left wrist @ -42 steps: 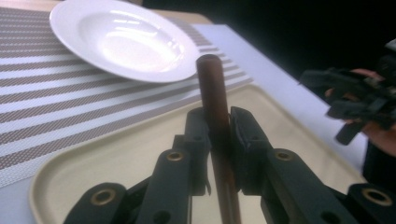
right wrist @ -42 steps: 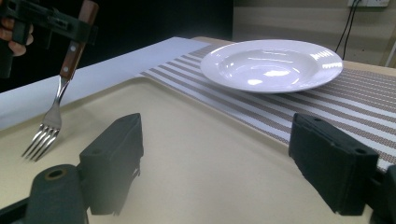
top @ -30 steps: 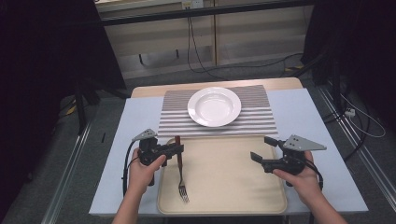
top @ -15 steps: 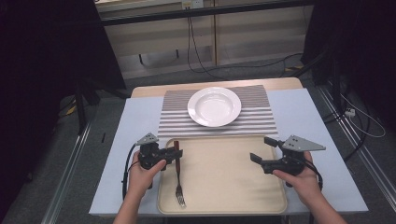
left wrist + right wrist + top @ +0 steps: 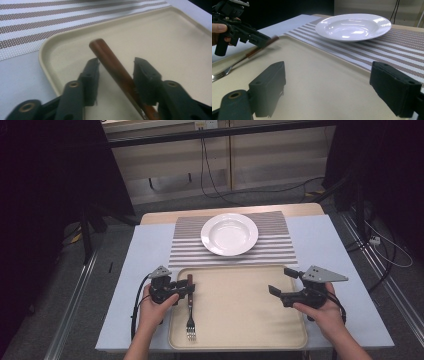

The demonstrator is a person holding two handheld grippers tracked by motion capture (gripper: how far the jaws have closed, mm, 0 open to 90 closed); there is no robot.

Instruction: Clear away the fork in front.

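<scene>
The fork (image 5: 190,312) lies along the tray's (image 5: 240,340) nine o'clock edge, tines toward six. The left gripper (image 5: 186,289) has just been opening; its jaws straddle the brown handle, pads off it. The right gripper (image 5: 280,281) hangs spread wide at three o'clock over bare tray. The plate (image 5: 229,234) sits at twelve.

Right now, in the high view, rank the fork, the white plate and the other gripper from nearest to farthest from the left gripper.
1. fork: handle between the left gripper's jaws, on the tray's left side.
2. white plate: beyond the tray, on the striped mat.
3. right gripper: across the tray, at its right edge.
</scene>
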